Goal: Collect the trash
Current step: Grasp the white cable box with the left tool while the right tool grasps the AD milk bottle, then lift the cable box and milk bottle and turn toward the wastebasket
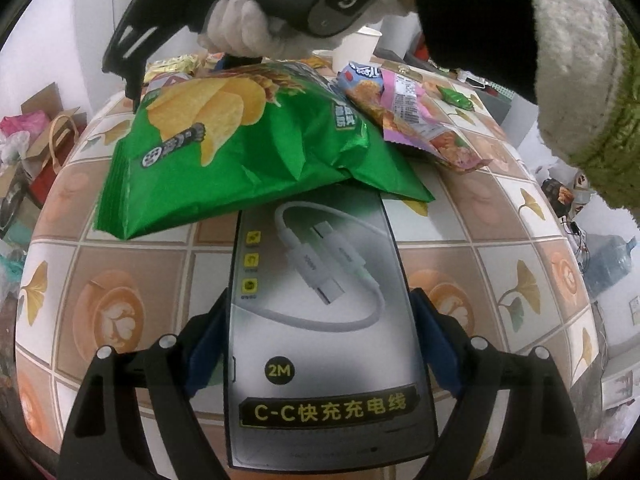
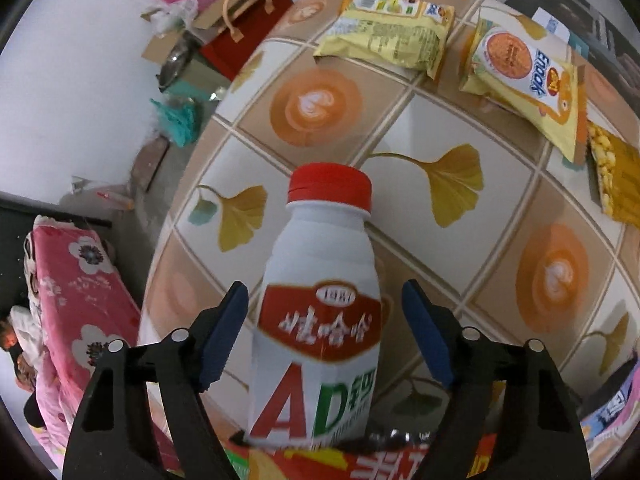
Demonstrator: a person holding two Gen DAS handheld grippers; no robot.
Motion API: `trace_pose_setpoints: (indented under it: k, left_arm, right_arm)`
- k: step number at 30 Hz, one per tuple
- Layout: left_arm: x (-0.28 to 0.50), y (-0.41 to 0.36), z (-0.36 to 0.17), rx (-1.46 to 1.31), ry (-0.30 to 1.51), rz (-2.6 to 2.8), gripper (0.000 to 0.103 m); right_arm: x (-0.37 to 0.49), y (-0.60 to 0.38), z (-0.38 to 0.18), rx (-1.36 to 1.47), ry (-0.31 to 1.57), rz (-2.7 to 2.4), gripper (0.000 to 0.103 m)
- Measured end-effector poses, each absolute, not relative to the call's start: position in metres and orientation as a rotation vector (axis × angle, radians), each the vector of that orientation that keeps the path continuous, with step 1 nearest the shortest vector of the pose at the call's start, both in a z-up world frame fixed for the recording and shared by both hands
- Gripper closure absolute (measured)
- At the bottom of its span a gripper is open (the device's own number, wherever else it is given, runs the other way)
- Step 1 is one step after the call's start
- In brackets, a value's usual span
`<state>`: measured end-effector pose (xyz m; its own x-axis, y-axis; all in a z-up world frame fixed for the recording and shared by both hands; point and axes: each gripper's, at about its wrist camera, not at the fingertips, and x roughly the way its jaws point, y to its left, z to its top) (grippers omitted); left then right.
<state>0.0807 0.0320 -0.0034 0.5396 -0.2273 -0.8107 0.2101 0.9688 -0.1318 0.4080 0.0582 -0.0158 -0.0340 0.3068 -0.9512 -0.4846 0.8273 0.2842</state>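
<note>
Left wrist view: the left gripper (image 1: 320,336) has its blue pads pressed against both long edges of the charging-cable box (image 1: 320,320), so the fingers are closed on the box at a medium width. The far end of the box lies under the lower edge of the green chip bag (image 1: 240,144), which rests on the tiled table (image 1: 500,240); a pink snack wrapper (image 1: 420,116) touches the bag's right side. In the right wrist view, the right gripper (image 2: 324,332) straddles the white milk bottle (image 2: 320,312) with a visible gap between each pad and the bottle wall, so the fingers are spread and hold nothing. The bottle's base is hidden behind a red wrapper (image 2: 360,460), so its support cannot be determined. Two yellow snack packets (image 2: 392,36) lie well apart at the far table edge. Risks, as judged: withdrawing the box may drag the chip bag with it and push the pink wrapper off the table. The box faces are smooth, so an edge grip may slip if the box is tilted. Closing the right fingers off-centre may tip the bottle or squeeze it out forward, since the round, tapering wall offers little contact.
</note>
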Motion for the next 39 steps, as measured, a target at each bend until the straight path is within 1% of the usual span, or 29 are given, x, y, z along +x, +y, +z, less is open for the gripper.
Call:
trace_pose_setpoints:
  k: [2,4,6,9,15,21,28,34,39]
  left_arm:
    - [0.081,0.032,-0.003,-0.027,0.966,-0.261,0.02]
    - [0.082,0.033,-0.003,-0.034,0.966,-0.262,0.02]
    - [0.082,0.033,-0.002,-0.041,0.967,-0.262,0.02]
    - [0.082,0.035,-0.002,-0.048,0.965,-0.263,0.019]
    - [0.082,0.038,-0.003,-0.065,0.958,-0.263,0.018]
    - [0.085,0.037,-0.002,-0.077,0.959,-0.267,0.016]
    - [0.081,0.035,-0.001,-0.084,0.958,-0.275,0.014]
    - [0.084,0.026,-0.004,-0.033,0.95,-0.244,0.013]
    - [0.089,0.03,-0.005,-0.011,0.947,-0.199,0.013]
  right_arm:
    - [0.407,0.059,-0.017,-0.146,1.469,0.641,0.039]
    - [0.406,0.058,-0.016,-0.123,1.477,0.664,0.048]
    - [0.405,0.061,-0.017,-0.118,1.47,0.661,0.048]
    - [0.397,0.058,-0.007,-0.127,1.395,0.653,0.048]
    - [0.374,0.036,0.037,-0.05,1.153,0.668,0.048]
    - [0.34,-0.011,0.079,0.054,0.919,0.633,0.048]
    - [0.313,-0.058,0.113,0.162,0.708,0.606,0.049]
    - [0.291,-0.109,0.143,0.288,0.592,0.594,0.049]
    - [0.256,-0.155,0.149,0.324,0.551,0.546,0.049]
